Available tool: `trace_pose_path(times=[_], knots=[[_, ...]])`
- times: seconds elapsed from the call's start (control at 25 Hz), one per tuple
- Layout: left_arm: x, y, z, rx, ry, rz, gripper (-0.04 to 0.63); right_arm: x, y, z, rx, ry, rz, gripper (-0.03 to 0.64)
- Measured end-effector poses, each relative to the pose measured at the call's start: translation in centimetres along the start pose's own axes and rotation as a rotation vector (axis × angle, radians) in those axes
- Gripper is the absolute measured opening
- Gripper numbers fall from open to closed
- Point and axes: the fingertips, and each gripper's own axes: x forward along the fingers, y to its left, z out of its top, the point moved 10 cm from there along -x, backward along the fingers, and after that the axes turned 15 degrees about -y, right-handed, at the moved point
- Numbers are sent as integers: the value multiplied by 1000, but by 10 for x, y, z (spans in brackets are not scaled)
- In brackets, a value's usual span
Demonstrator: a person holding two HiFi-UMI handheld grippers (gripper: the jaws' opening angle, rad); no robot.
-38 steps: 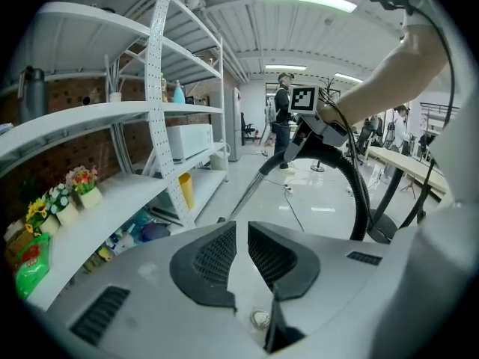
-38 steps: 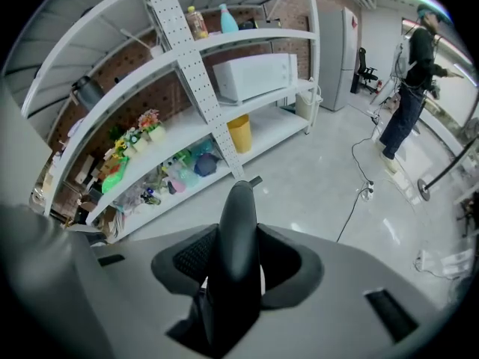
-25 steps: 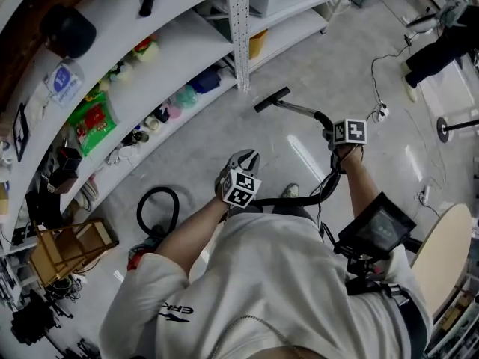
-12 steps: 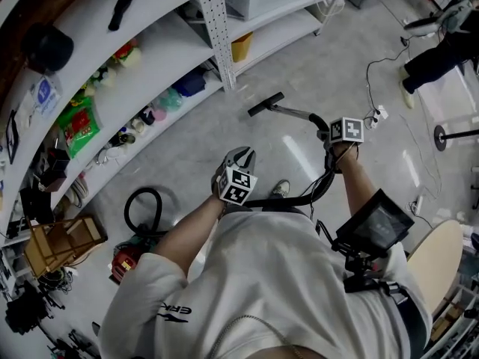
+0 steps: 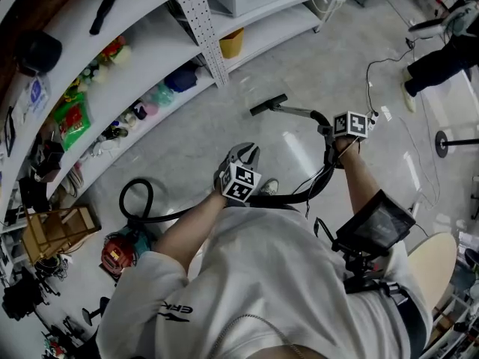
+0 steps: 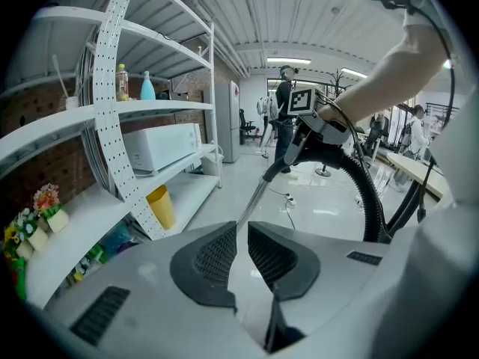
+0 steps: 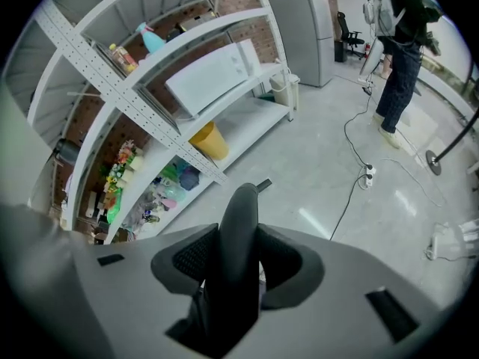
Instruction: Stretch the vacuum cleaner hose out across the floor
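Half stretched at most, judging by the hose [image 6: 372,200]. Leaves the red vacuum body [image 5: 116,254] near the shelf-side edge of the floor [image 5: 314,66], curls into one loop just beside it, then runs slack past the person's shoe [image 5: 268,188] and climbs to the hose handle [image 7: 241,208]. Clamped on that handle in the right gripper [image 7: 238,256], with wand [image 5: 296,112] and nozzle [image 5: 269,104] reaching out toward the shelves [image 5: 150,58]. Nothing in the left gripper [image 6: 242,238], jaws only a narrow slit apart with bare floor showing through. Leaves the loop to pull out and the slack to lay flat. Shows loop and vacuum body from the head view alone, the ribbed hose hanging off the floor from the left gripper view, and the grip itself from the right gripper view.
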Motion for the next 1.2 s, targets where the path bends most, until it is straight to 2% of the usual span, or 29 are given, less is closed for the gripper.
trace_pose_path(times=[0.2, 0.48, 0.8, 1.2], knots=[[28, -23, 13, 5, -4, -10, 31, -8, -19, 13, 70, 21, 23, 163], [58, -31, 32, 22, -23, -44, 31, -4, -51, 31, 47, 22, 7, 164], [105, -6, 43, 32, -31, -87, 31, 1, -65, 76, 158, -42, 21, 164], [161, 43, 75, 68, -39, -138, 31, 14, -80, 140, 244, -102, -24, 164]])
